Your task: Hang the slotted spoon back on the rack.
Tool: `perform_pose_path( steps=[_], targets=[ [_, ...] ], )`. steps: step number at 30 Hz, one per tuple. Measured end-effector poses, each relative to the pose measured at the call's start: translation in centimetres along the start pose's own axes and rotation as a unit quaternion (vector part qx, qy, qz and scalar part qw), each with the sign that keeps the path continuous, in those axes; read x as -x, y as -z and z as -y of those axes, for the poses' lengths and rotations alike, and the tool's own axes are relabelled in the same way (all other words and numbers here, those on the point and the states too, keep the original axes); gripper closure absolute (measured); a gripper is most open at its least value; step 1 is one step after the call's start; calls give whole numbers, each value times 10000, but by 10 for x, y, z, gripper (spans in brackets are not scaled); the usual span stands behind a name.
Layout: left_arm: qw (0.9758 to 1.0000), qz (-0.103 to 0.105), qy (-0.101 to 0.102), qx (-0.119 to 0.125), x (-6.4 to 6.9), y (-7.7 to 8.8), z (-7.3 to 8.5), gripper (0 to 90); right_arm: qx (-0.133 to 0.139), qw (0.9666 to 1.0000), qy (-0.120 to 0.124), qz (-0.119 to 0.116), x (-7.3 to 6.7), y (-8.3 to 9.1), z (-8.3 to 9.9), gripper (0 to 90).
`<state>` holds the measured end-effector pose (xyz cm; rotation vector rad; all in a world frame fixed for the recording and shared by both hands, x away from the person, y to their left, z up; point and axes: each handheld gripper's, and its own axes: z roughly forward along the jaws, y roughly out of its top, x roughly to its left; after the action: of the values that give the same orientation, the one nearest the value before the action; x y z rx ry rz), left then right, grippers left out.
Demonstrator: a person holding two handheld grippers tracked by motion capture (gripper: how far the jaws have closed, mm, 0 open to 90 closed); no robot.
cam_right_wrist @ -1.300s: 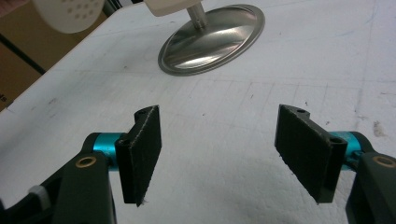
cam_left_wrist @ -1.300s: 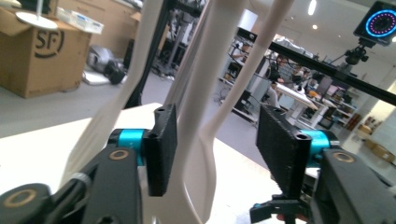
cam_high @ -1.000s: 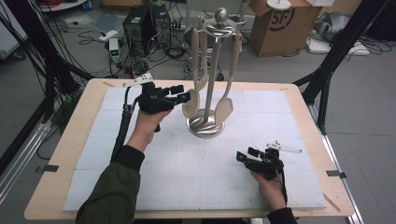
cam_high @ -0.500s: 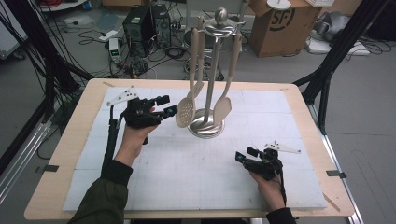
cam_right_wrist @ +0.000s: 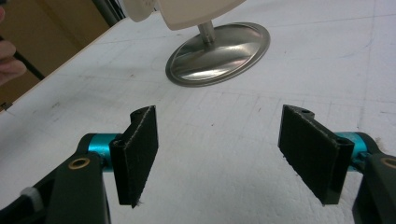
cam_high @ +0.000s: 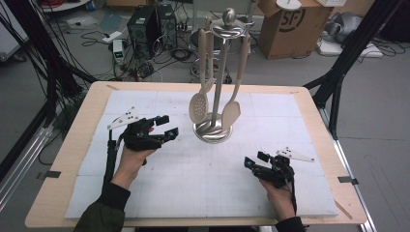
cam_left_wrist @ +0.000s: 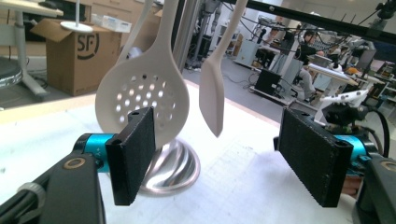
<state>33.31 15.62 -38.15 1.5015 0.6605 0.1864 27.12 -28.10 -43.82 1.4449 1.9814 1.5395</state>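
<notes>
A steel utensil stand (cam_high: 212, 131) rises at the back middle of the white mat. A pale slotted spoon (cam_high: 198, 107) and a pale spatula (cam_high: 231, 112) hang from it. My left gripper (cam_high: 168, 125) hovers left of the stand and points at it; its jaws have just been opening and nothing is between them. In the left gripper view, the left gripper (cam_left_wrist: 223, 156) frames the slotted spoon (cam_left_wrist: 144, 100), the spatula (cam_left_wrist: 215, 98) and the stand's base (cam_left_wrist: 173, 170). My right gripper (cam_high: 255, 159) rests open near the front right. The right gripper (cam_right_wrist: 219, 158) faces the base (cam_right_wrist: 219, 53).
The white mat (cam_high: 203, 193) covers most of a wooden table (cam_high: 72, 159). Beyond the far edge are computer towers (cam_high: 150, 24), cables and a cardboard box (cam_high: 290, 24) on the floor. Black frame poles (cam_high: 348, 53) stand at both sides.
My left gripper has drawn back from the hanging utensils, to the left and down toward the mat, with its jaws wider. The right gripper has stayed put.
</notes>
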Motion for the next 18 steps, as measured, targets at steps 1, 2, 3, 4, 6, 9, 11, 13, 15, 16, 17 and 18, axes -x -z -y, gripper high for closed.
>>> perform_pose_path(
  steps=[1,2,3,4,6,9,11,13,15,16,17,18],
  targets=[
    [10000,-13,28,5,0,2,3,282,15,10000,0,5,0,0,0,271],
    [10000,-25,49,-24,0,4,6,282,14,10000,-4,-4,0,0,0,267],
    [10000,-25,72,-41,0,6,9,281,26,10000,3,-1,0,0,0,264],
    [9999,-20,125,-49,0,8,13,281,41,10000,4,-7,-1,0,-1,260],
    [9997,-61,184,-115,1,11,19,276,24,10000,-5,-25,-2,0,-1,255],
    [9996,-57,263,-59,5,18,31,275,76,10000,12,8,-3,1,-1,252],
    [9996,-70,267,-106,7,21,36,275,137,9999,65,21,-3,1,-2,252],
    [9995,-89,279,-129,7,25,43,275,136,9999,41,6,-5,1,-3,252],
    [9995,-89,280,-126,7,29,46,277,148,9999,67,-7,-6,0,-3,252],
    [9994,-135,276,-148,6,31,47,277,128,9999,53,-17,-7,0,-3,252],
    [9994,-143,282,-132,6,32,47,277,123,9999,60,0,-7,-1,-3,252],
    [9995,-166,264,-109,5,35,47,280,126,9999,73,-1,-8,-2,-4,252]
  ],
)
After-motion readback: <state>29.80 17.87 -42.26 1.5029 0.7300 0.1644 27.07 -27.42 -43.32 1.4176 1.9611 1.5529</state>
